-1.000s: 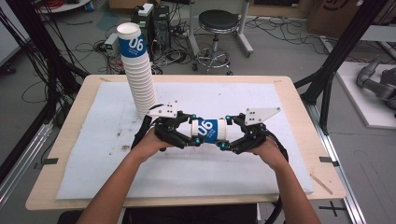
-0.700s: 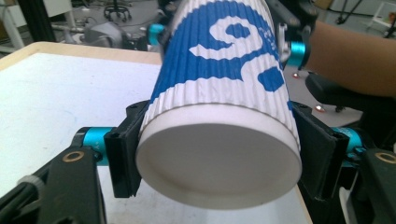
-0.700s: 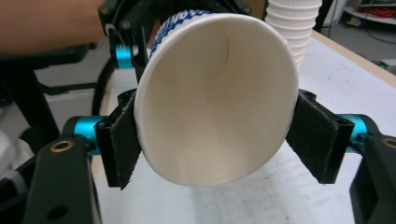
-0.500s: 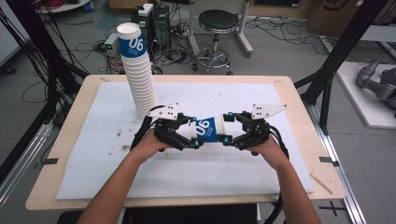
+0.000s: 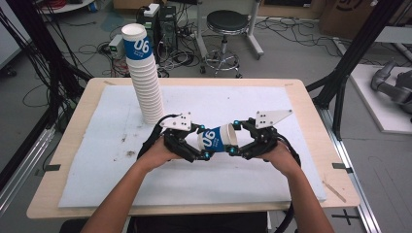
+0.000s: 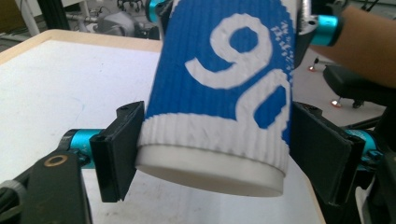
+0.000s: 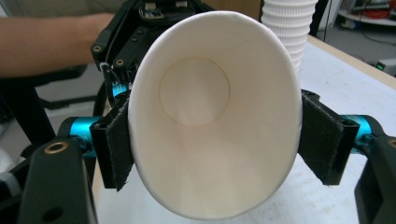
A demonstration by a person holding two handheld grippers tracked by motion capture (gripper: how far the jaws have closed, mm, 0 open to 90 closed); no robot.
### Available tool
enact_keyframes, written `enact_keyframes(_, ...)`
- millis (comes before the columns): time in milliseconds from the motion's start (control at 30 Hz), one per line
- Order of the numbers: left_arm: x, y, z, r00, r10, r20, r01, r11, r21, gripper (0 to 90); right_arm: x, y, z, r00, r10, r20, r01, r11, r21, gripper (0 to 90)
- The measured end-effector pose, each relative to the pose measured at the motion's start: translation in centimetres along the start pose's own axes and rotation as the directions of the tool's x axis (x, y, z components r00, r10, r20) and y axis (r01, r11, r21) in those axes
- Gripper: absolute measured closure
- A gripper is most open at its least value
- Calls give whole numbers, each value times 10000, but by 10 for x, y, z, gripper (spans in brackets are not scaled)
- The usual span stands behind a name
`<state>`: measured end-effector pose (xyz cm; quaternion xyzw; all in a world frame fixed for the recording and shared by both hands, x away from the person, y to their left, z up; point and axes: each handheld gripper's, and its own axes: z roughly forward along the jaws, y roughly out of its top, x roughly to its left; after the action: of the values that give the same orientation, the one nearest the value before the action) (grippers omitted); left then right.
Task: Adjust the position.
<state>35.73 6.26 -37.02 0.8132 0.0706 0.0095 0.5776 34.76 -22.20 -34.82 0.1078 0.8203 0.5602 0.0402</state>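
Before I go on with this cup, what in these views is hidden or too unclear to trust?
- Table under the cup: high view, covered by the cup and both grippers.
- Cup's rim end: left gripper view, cut off by the top edge.
- Cup's printed outside: right gripper view, facing away; we look into its mouth.
- Number of cups in the stack: high view, rims too fine to count; right gripper view, top cut off.

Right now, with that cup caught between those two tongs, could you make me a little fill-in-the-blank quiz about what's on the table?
1. The paper cup held between the left tongs and the right tongs is printed with the number ____.
2. The cup's open mouth faces the ____ tongs.
3. The stack of cups stands nearer the person's ____ hand.
4. The cup's printed sleeve is coloured ____.

Missing words: 06; right; left; blue
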Motion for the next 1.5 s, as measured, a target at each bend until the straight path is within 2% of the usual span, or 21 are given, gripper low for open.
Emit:
enact_keyframes(67, -1, 0, -1, 9997, 203, -98, -202, 9997, 98, 225, 1, 2, 1, 10000, -98, 10, 98, 9997, 241, 237)
enact_keyframes(133, -2, 1, -1, 9989, 420, -191, -414, 9987, 296, 225, 1, 2, 1, 9999, -159, 62, 154, 9973, 723, 238)
enact_keyframes(200, -2, 0, 1, 9995, 321, 3, -320, 9986, 418, 225, 2, 3, 2, 9999, -134, 44, 128, 9943, 1060, 237)
enact_keyframes(267, -2, -2, 4, 9990, 429, 144, -438, 9969, 660, 229, 3, 3, 4, 9997, -225, -57, 230, 9936, 1103, 237)
enact_keyframes(367, -1, -4, 6, 9977, 466, 491, -500, 9963, 703, 280, 4, 4, 5, 9996, -273, -86, 281, 9924, 1198, 235)
enact_keyframes(433, -1, -3, 6, 9976, 409, 560, -438, 9977, 511, 288, 4, 5, 4, 9999, -136, -58, 141, 9954, 948, 215)
enact_keyframes(500, 0, -2, 6, 9982, 161, 578, -169, 9998, 137, 287, 3, 6, 3, 9999, 116, 37, -117, 9995, 277, 186)
enact_keyframes(567, 1, -2, 5, 9979, -48, 639, 61, 9998, -200, 289, 3, 8, 1, 9981, 609, 11, -607, 9967, -533, 179)
enact_keyframes(667, 3, -3, 2, 9980, -176, 615, 216, 9976, -650, 291, 5, 10, -4, 9965, 793, 270, -747, 9873, -1403, 179)
enact_keyframes(767, 5, -3, -3, 9981, -286, 547, 346, 9931, -1121, 292, 4, 11, -11, 9957, 796, 470, -708, 9835, -1663, 179)
enact_keyframes(867, 3, -3, -3, 9977, -144, 662, 222, 9927, -1189, 292, 3, 9, -8, 9956, 926, 136, -897, 9852, -1461, 160)
enact_keyframes(967, 2, -3, 0, 9977, -50, 673, 121, 9944, -1051, 291, 4, 7, 0, 9962, 869, 30, -859, 9896, -1155, 176)
enact_keyframes(1067, 1, -3, 2, 9984, -67, 567, 111, 9969, -781, 290, 5, 8, 1, 9987, 514, 41, -509, 9948, -882, 206)
enact_keyframes(1133, -1, -2, 4, 9995, 67, 318, -53, 9990, -445, 280, 5, 8, 1, 9993, 379, 41, -375, 9970, -678, 218)
enact_keyframes(1200, -3, -3, 7, 10000, 34, -21, -34, 10000, -67, 212, 6, 8, 1, 9998, 68, 176, -60, 9990, -437, 228)
enact_keyframes(1267, -3, -4, 10, 10000, 4, 6, -4, 9996, 273, 190, 6, 9, 1, 9997, -109, 222, 114, 9997, -206, 231)
enact_keyframes(1333, -4, -5, 13, 9997, 187, 135, -194, 9985, 504, 208, 7, 11, 2, 9992, -265, 284, 265, 9996, 34, 231)
enact_keyframes(1400, -5, -5, 15, 9980, 578, 242, -593, 9963, 625, 291, 9, 12, 3, 9993, -314, 184, 313, 9995, 80, 228)
enact_keyframes(1500, -4, -5, 17, 9986, 457, 250, -471, 9971, 598, 300, 11, 12, 6, 9993, -205, 324, 207, 9998, -39, 196)
